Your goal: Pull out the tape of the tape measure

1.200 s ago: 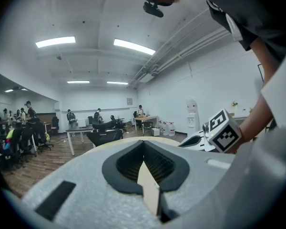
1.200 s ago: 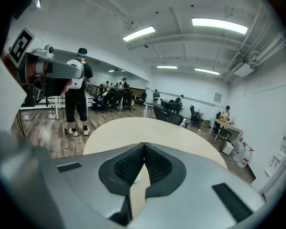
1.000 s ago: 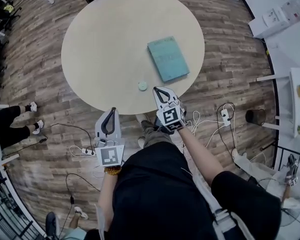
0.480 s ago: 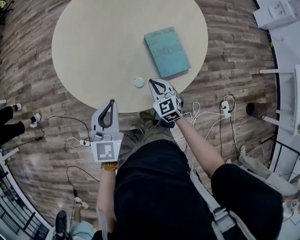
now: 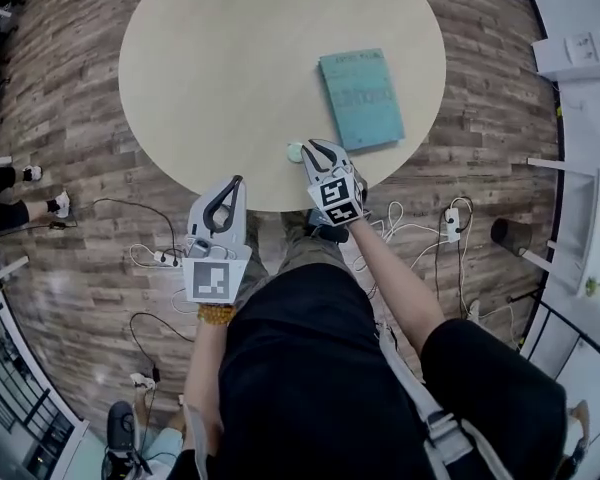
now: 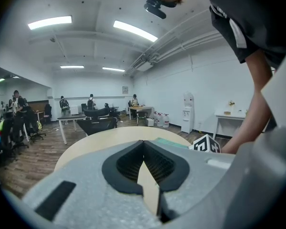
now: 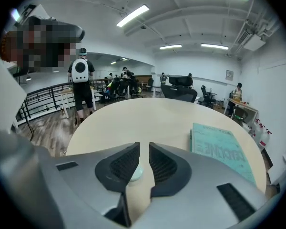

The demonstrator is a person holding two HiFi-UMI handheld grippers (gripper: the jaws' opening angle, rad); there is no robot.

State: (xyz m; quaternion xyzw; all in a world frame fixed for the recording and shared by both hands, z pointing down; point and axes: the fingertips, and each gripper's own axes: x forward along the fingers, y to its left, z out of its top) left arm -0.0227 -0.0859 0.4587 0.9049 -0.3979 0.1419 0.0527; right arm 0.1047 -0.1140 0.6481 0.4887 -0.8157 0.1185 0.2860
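The tape measure (image 5: pixel 294 152), a small round pale-green case, lies flat on the round counter (image 5: pixel 240 58) close to its near edge. The right gripper (image 5: pixel 310 146) hangs just beside it with its jaws opening, only a narrow gap showing; nothing sits between the pads, and in the right gripper view the tape measure (image 7: pixel 135 173) lies on the counter just under the tips, half hidden by one jaw. The left gripper (image 5: pixel 236 181) is off the counter's edge, over the floor, its jaws pressed together on nothing.

Farther along the counter, well apart from the tape measure, lies a teal book (image 5: pixel 361 98). Its cover carries large pale lettering, but I cannot read it.

The counter is pale beige and plain. Around it runs a wood-plank floor (image 5: pixel 70 118) with white cables (image 5: pixel 160 258) and a power strip (image 5: pixel 450 230) trailing near the person's feet. It is an open office: ceiling strip lights, black office chairs (image 6: pixel 97 113), a white water dispenser (image 6: pixel 188 111) by the wall, a black railing (image 7: pixel 43 104), and someone with a white backpack (image 7: pixel 80 71) standing beyond the counter.
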